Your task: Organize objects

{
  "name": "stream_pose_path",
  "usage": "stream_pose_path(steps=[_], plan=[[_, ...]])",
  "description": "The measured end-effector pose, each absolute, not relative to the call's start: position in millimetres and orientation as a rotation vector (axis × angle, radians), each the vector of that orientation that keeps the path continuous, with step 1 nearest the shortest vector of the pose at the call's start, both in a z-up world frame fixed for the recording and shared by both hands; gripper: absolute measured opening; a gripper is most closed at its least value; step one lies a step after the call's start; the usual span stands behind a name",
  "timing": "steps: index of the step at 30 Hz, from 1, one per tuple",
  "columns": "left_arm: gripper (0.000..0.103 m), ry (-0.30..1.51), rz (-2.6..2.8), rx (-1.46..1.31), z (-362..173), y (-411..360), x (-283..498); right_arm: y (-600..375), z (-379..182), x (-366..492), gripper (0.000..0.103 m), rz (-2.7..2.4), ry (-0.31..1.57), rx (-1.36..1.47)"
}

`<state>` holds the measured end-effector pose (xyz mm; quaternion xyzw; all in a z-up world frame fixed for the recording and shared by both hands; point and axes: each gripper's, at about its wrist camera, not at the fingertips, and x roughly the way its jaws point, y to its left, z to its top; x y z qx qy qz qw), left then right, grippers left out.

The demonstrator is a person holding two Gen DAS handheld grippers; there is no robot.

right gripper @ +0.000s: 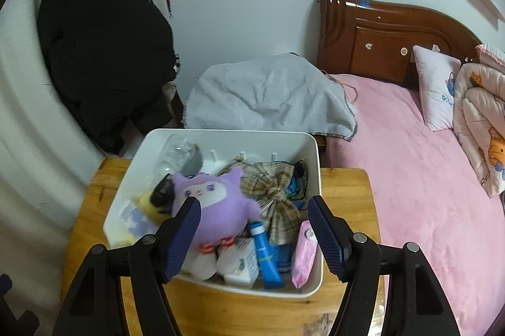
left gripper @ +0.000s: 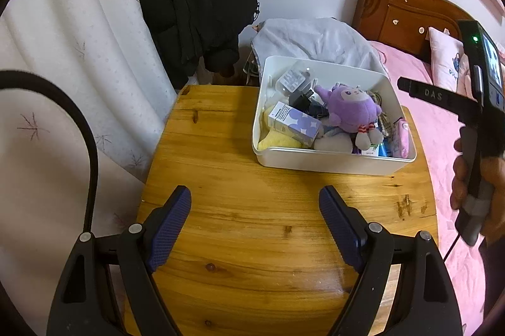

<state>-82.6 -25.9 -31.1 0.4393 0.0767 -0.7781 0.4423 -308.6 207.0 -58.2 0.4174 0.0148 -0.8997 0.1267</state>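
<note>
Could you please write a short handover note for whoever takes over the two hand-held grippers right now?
Left hand-held gripper: open, empty, above bare wooden table.
Right hand-held gripper: open, empty, over the near side of the white bin.
Things: the bin sits on the table beside the bed, holding a purple plush toy, plaid bow, blue tube, pink packet, small box and charger.
Done: nothing lies loose on the table.
Left: cannot tell; maybe tidying inside the bin.

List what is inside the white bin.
The white bin holds a purple plush toy, plaid bow, blue tube, pink packet, purple box and black charger. Whatever lies under them is covered.
</note>
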Motion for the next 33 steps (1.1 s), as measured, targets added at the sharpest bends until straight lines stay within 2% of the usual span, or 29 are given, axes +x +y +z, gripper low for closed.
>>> stream_pose_path(steps=[3, 13, 33], plan=[[0.086, 0.180, -1.946, 1.078, -24, -21, -80, 205, -50, -290, 0.076, -2.618, 0.046, 1.198], [0.086, 0.124, -1.966, 1.029, -3, 3, -62, 200, -27, -217, 0.076, -2.624, 0.030, 1.170], [0.086, 0.076, -2.075, 1.145, 7, 44, -8, 190, 5, -48, 0.079, -2.717, 0.011, 1.330]])
